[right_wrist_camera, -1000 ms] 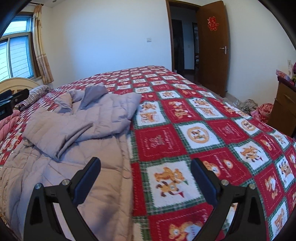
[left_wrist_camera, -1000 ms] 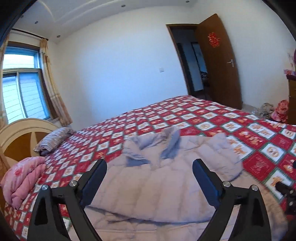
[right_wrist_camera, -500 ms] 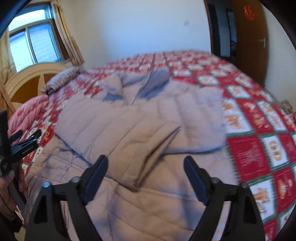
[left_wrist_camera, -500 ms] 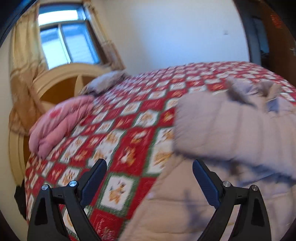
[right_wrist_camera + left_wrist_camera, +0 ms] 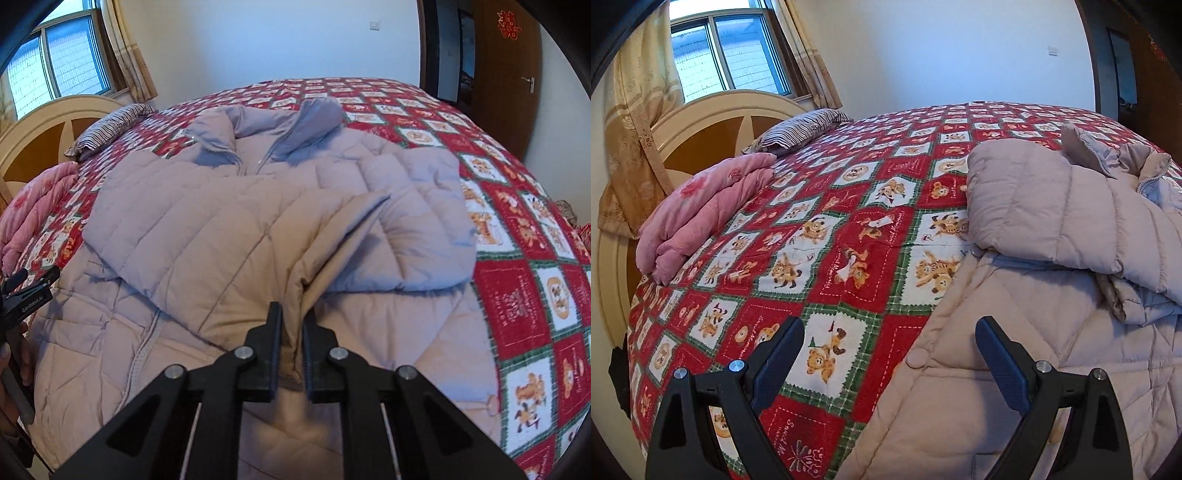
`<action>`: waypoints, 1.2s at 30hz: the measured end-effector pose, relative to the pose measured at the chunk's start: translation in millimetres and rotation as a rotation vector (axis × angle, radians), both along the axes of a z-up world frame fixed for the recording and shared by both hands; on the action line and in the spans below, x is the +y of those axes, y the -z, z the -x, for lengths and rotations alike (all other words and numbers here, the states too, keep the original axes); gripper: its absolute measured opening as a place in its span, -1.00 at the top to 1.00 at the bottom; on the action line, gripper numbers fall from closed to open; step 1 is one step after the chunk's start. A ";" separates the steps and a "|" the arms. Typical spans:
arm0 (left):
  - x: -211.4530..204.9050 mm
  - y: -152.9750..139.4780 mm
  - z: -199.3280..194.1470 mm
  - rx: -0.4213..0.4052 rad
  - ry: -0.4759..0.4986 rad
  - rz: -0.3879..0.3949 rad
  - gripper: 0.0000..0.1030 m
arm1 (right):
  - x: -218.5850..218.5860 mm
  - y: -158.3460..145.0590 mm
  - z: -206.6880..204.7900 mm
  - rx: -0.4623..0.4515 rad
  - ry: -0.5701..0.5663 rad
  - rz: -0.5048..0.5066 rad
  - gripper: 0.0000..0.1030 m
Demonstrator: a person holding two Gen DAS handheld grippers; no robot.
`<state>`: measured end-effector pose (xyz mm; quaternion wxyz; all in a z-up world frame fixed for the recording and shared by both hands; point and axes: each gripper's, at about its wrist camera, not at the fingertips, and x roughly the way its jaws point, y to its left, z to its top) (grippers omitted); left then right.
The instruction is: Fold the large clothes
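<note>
Large pale mauve quilted down coat lies face-up on the bed, which carries a red, green and white bear-print cover. In the right wrist view the coat fills the centre and the 7–9 o'clock area; collar at 12 o'clock, zip partly open below it. One sleeve is folded across the chest toward 3 o'clock; the other sleeve runs diagonally down toward 6 o'clock. Right gripper: jaws closed to a narrow gap and pinching the cuff end of that diagonal sleeve, fabric bunched between them. Left gripper: jaws wide apart, nothing between them, hovering over the coat's left edge where it meets the bed cover; a snap button on the coat edge sits between the jaws in that view. In the left wrist view the coat occupies 3–5 o'clock, folded sleeve on top. A folded pink blanket lies at 9 o'clock near the headboard; a striped pillow at 11 o'clock; window and curtains behind. The left gripper also appears at the 9 o'clock edge of the right wrist view, just beside the coat. Brown door at 2 o'clock.
</note>
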<state>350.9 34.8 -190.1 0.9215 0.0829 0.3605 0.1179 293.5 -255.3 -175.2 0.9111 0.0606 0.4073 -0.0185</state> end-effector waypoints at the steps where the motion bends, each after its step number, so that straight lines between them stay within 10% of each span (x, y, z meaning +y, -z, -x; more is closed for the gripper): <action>1: 0.6 0.3 -0.4 0.002 -0.001 0.003 -0.83 | -0.8 -1.2 -0.6 -0.004 0.001 0.009 0.77; 27: 6.2 -7.6 -5.9 0.047 0.035 0.071 -0.83 | -29.9 14.6 6.1 0.008 0.071 0.020 0.76; 31: -2.8 -50.1 -15.6 -0.026 0.087 0.078 -0.83 | -35.4 -11.7 24.2 -0.059 0.108 0.009 0.09; 36: -35.5 -82.8 -60.2 -0.081 0.114 0.098 -0.83 | -26.5 -55.3 20.4 -0.182 0.133 0.026 0.04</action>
